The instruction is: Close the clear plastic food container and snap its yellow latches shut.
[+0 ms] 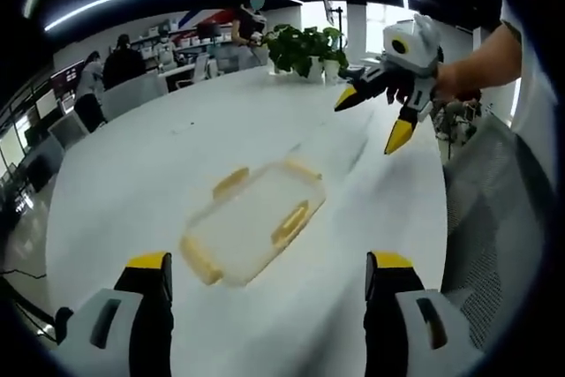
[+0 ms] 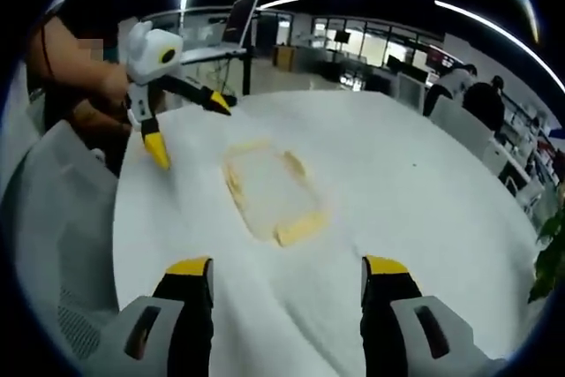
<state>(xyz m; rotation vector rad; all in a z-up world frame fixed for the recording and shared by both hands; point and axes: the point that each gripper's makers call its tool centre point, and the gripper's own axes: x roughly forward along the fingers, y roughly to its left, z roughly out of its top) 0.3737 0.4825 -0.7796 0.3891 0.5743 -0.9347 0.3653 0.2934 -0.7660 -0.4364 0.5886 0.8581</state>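
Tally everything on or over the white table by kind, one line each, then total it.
Clear plastic food container: 1
Yellow latches on it: 4
Left gripper, open: 1
Right gripper, open: 1
Potted plant at the far edge: 1
Total: 8

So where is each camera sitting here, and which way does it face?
Left gripper view: rides the left gripper, facing across the white table at the clear container; right gripper and a forearm enter from the right.
Right gripper view: rides the right gripper, facing the container from the opposite side; left gripper enters top left.
Shared: container, table, both grippers open.
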